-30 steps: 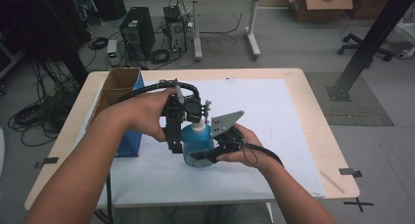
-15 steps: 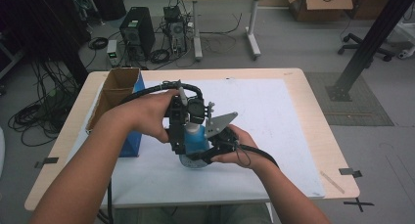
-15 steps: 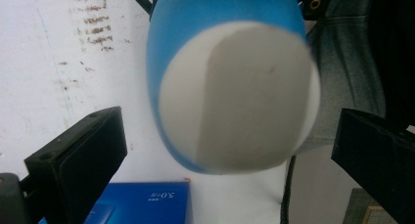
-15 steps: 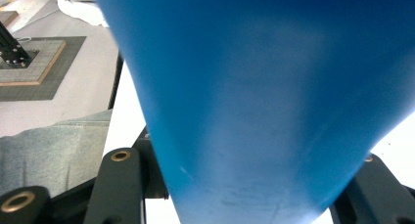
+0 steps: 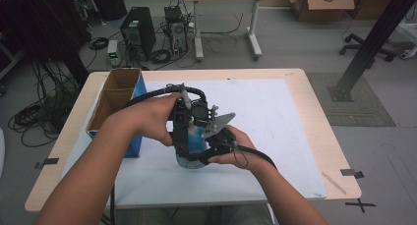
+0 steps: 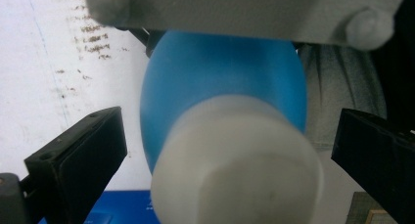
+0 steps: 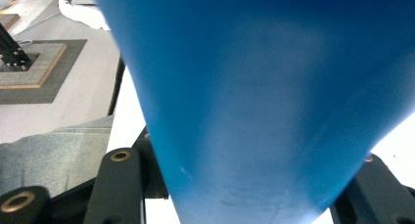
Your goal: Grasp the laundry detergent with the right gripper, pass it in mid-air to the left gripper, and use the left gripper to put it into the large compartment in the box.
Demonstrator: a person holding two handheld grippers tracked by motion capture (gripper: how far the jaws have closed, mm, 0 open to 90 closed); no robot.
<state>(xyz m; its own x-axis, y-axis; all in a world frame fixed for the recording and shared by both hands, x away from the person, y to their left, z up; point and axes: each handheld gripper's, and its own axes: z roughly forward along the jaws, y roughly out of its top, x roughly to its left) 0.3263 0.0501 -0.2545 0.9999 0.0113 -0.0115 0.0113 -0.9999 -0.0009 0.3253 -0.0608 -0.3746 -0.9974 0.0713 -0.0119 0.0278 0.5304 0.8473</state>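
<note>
Both hands are bunched together over the middle of the white sheet [image 5: 275, 117] that covers the pale wooden table [image 5: 319, 136], and between them is a blue plastic bottle with a white cap [image 5: 195, 142], held just above the near part of the sheet. The right gripper [image 5: 209, 149] has it by the body: in the right gripper view the blue plastic bottle [image 7: 264, 97] sits tight between the two black jaws, which are clamped on its sides with no gap showing. So that one is closed, gripping the bottle.

The left gripper [image 5: 184, 136] comes in from above, at the cap end. In the left gripper view the white cap [image 6: 235, 165] points straight at the camera, blurred by nearness, with the blue shoulder [image 6: 220, 72] behind it. The two black jaws stand wide to either side of the cap, and there is clear space between each pad and the cap, so nothing is pinched there. The grey plate of the right gripper [image 6: 244, 13] crosses the top of that view.

An open brown cardboard box with blue sides [image 5: 115, 99] stands on the table's left part, just beside the left forearm [image 5: 113, 151].
</note>
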